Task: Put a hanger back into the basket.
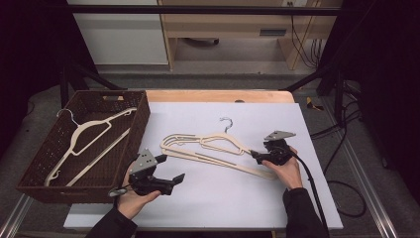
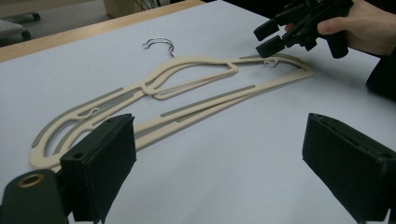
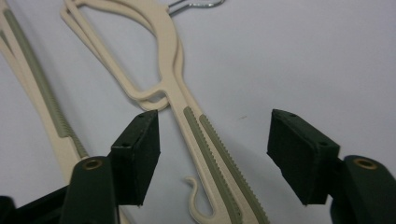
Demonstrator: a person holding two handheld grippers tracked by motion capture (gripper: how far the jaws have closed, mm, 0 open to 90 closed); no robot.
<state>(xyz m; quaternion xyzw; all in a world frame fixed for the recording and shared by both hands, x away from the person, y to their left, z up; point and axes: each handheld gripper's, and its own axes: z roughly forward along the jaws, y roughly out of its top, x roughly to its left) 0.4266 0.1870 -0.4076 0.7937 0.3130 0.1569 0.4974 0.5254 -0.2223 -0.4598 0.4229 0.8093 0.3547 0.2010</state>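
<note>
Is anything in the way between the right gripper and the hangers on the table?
Nothing visible. The right gripper is open, and in its own view the hangers' arm runs right between its jaws with bare table around it. The left gripper is open too, near the other end.

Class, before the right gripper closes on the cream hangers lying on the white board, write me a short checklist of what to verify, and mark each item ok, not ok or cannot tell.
1. Right gripper open: ok.
2. Hangers on the board lie between its jaws: ok.
3. Exactly one hanger between the jaws: not ok; two stacked arms show there.
4. Left gripper open and apart from the hangers: ok.
5. Basket has room: ok; one hanger in the basket lies inside.
6. Metal hook free of snags: ok.
</note>
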